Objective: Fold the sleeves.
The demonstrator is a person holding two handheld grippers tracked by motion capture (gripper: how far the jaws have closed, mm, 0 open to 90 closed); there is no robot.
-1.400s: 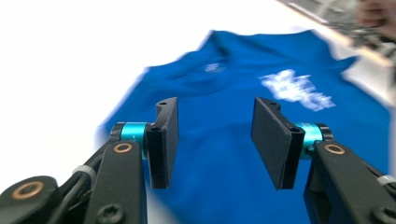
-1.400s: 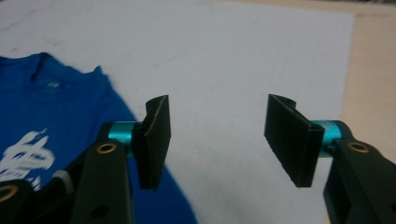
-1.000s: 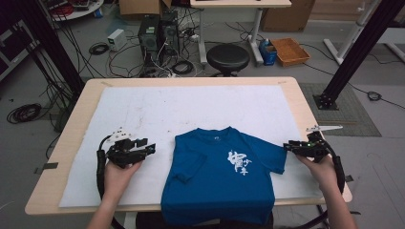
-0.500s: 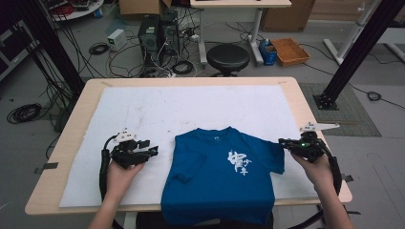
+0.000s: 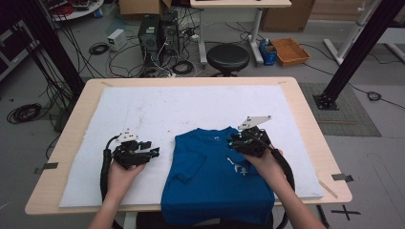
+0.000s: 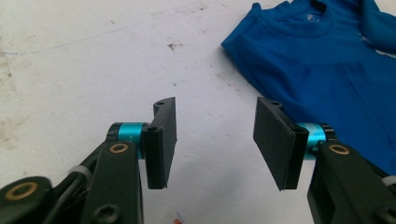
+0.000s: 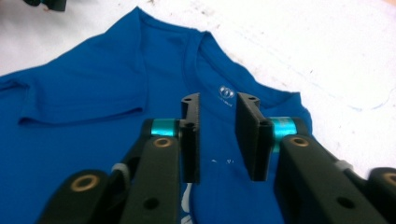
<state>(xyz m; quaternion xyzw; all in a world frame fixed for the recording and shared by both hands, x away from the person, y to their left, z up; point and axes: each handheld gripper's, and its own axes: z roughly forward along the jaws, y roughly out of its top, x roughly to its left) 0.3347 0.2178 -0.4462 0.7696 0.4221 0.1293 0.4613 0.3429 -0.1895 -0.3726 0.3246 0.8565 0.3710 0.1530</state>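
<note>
One sleeve (image 5: 248,157) newly folded inward.

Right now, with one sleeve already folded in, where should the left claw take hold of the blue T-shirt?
Probably the sleeve that lies flat on the left side of the blue T-shirt. The left claw hovers open beside it over the white mat, so come in low from the left, slipping one pad under the free outer edge and pinching it.
</note>
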